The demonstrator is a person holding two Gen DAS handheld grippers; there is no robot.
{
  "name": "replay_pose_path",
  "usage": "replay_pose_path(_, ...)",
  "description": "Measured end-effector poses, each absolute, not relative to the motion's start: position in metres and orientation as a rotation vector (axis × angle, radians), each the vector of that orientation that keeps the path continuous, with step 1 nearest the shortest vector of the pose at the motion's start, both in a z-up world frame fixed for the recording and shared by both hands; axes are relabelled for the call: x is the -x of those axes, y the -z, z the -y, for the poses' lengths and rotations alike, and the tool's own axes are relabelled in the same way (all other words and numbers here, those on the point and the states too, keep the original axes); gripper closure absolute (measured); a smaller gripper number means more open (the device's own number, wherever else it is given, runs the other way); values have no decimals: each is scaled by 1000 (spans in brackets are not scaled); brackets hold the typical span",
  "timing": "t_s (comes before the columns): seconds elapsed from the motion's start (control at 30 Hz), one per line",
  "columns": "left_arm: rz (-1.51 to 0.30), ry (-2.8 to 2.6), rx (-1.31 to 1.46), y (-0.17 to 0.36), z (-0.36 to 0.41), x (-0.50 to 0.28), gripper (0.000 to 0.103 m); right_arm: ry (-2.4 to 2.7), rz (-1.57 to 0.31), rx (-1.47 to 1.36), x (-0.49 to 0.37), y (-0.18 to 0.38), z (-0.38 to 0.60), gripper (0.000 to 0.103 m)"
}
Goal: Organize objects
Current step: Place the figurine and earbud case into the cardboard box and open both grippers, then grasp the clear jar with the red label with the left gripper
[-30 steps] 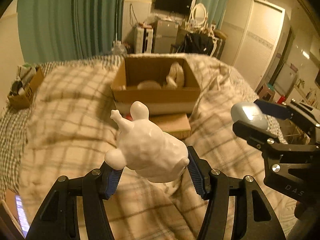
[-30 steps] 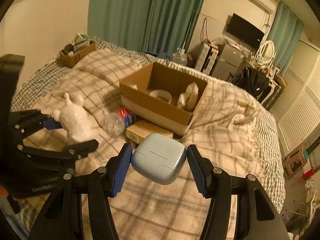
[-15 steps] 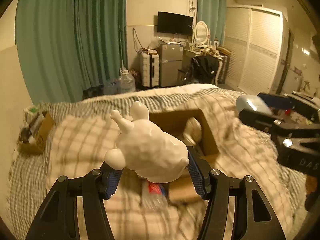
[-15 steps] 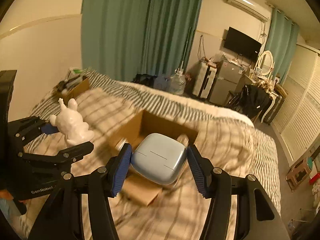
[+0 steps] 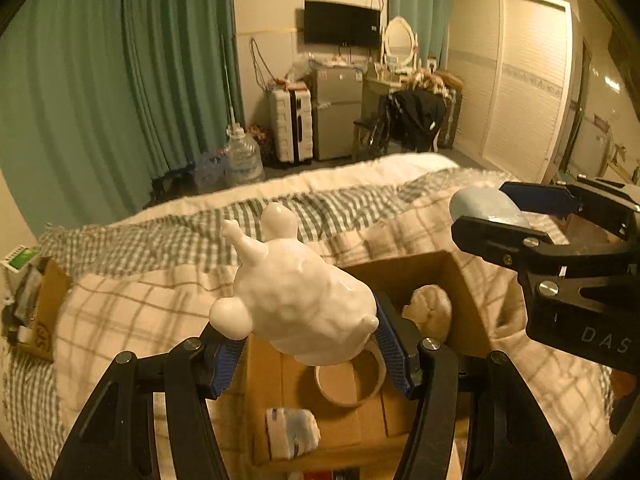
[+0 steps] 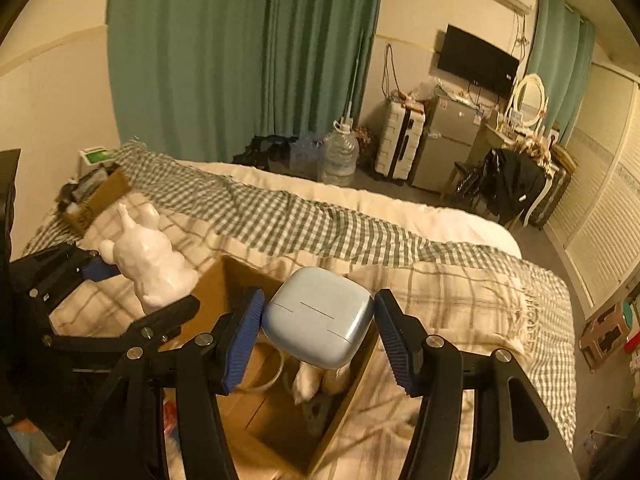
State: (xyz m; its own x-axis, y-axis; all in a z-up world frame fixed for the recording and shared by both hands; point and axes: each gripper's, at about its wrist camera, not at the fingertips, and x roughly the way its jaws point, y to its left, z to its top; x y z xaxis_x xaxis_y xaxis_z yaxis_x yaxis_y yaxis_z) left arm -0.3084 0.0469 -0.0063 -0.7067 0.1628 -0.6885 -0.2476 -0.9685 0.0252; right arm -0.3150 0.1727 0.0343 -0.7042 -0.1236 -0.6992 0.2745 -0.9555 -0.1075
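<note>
My left gripper (image 5: pixel 308 344) is shut on a white animal figurine (image 5: pixel 296 304) and holds it above the open cardboard box (image 5: pixel 464 292) on the bed. My right gripper (image 6: pixel 320 332) is shut on a pale blue rounded case (image 6: pixel 320 316) and holds it over the same box (image 6: pixel 216 292). The figurine (image 6: pixel 152 260) and left gripper (image 6: pixel 120 292) show at the left in the right wrist view. The case (image 5: pixel 484 204) and right gripper (image 5: pixel 516 216) show at the right in the left wrist view. In the box lie a tape ring (image 5: pixel 348 380), a beige lump (image 5: pixel 428 312) and a white packet (image 5: pixel 292 432).
The box sits on a bed with a checked blanket (image 6: pixel 460 292). A small cardboard box of clutter (image 5: pixel 36 308) sits at the bed's left edge. Beyond the bed are green curtains (image 6: pixel 240 52), water jugs (image 6: pixel 340 156), a suitcase, a fridge and a chair.
Both grippers have moved forward and up, from short of the box to over its opening. The items in front of the box have dropped out of view. Both grips are unchanged.
</note>
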Motion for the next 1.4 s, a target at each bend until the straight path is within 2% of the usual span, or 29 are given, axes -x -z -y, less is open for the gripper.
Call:
replay_pose_path(0.27, -210, -2642, 1173, 67, -59, 332, 41, 2632, -274, -1200, 347, 29, -188, 47)
replay_pose_path(0.47, -200, -2594, 1196, 85, -63, 335, 39, 2608, -227, -1198, 349, 44, -193, 46)
replay_pose_path(0.53, -232, -2601, 1169, 82, -65, 329, 33, 2613, -185, -1184, 347, 39, -197, 46)
replay_pose_path(0.6, -271, -2636, 1130, 74, -66, 320, 11, 2647, -177, -1153, 341, 28, -199, 34)
replay_pose_path(0.63, -292, -2667, 1102, 65, -67, 313, 8, 2668, -173, -1133, 334, 19, -201, 32)
replay_pose_path(0.87, -196, -2707, 1065, 3, -40, 263, 8, 2742, -232, -1062, 275, -50, -209, 32)
replay_pose_path(1.0, -180, -2779, 1033, -28, -18, 226, 6, 2776, -320, -1011, 220, -81, -204, 27)
replay_pose_path(1.17, -158, -2837, 1035, -31, 10, 176, 6, 2780, -337, -1005, 166, -80, -200, 27)
replay_pose_path(1.4, -83, -2893, 1064, 3, 28, 127, 6, 2792, -387, -995, 112, -43, -186, 27)
